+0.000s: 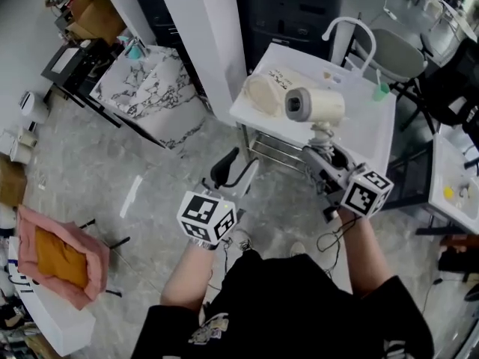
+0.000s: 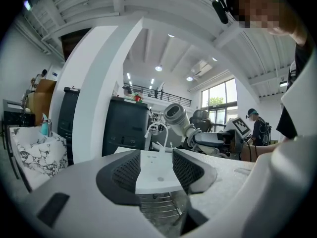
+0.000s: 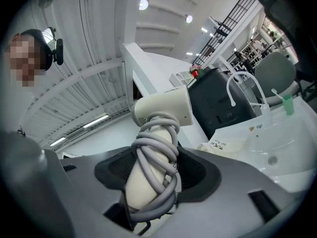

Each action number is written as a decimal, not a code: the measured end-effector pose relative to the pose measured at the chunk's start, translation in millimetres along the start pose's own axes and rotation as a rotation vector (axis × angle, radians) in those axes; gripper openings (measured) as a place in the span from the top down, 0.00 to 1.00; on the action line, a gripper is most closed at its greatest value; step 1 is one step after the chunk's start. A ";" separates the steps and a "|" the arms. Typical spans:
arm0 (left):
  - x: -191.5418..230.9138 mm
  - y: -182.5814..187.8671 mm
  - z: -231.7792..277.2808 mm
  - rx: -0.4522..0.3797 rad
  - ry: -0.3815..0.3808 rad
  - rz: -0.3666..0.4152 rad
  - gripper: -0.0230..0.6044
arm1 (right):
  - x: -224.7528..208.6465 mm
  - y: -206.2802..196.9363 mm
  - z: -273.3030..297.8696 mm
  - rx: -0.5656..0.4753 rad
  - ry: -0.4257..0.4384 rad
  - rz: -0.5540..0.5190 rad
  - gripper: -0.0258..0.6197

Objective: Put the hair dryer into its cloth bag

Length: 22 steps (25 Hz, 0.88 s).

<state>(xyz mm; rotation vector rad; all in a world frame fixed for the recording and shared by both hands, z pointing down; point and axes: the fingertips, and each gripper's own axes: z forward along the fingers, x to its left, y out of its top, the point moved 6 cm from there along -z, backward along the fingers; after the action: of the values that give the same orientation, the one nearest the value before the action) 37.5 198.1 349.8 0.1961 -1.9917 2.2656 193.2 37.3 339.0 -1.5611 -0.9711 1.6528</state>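
We hold a gripper in each hand over a pale stone floor, our dark sleeves at the bottom of the head view. Our right gripper (image 3: 153,175) is clamped on the handle of the cream hair dryer (image 3: 161,110), with the grey cord (image 3: 159,150) wound in coils around that handle between the jaws. The dryer stands up out of the jaws, and its barrel turns its round grey end toward our left gripper (image 2: 156,170). That gripper is held to the left of the right one and well apart from it. Its jaws stand apart with nothing between them. Ahead of both grippers is a white washstand (image 1: 374,129). The cream cloth bag (image 1: 266,90) lies on its top, beyond the right gripper and a little to its left, and neither pair of jaws touches it. Farther along the washstand, a curved white faucet (image 1: 352,30) rises at the back and a small green cup (image 1: 382,90) sits off to the right gripper's outer side. A grey chair (image 1: 398,54) stands behind the washstand. Well out past the left gripper is a marble-patterned block (image 1: 150,87).
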 end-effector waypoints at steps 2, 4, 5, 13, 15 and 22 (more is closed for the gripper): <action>18.6 2.6 -0.1 0.001 -0.025 0.000 0.66 | 2.1 -3.1 13.3 -0.010 -0.030 0.007 0.57; 36.7 4.6 -1.0 0.002 -0.047 0.000 0.66 | 6.6 -5.9 26.8 -0.023 -0.052 0.006 0.57; 45.2 5.2 -1.6 0.004 -0.059 0.000 0.66 | 10.9 -5.7 34.2 -0.029 -0.055 -0.005 0.57; 83.2 11.0 -6.8 0.033 -0.164 0.012 0.66 | 18.6 -21.6 58.1 -0.063 -0.173 0.026 0.57; 88.8 13.6 -8.3 0.034 -0.173 0.016 0.66 | 28.1 -14.8 64.9 -0.070 -0.157 -0.003 0.57; 105.1 15.8 -4.6 0.030 -0.180 0.006 0.66 | 25.1 -10.4 74.4 -0.075 -0.177 -0.014 0.57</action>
<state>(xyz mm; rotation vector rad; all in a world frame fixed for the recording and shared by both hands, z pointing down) -68.8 201.1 352.1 0.4112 -2.0441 2.3587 116.9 58.4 336.1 -1.4707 -1.1443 1.7869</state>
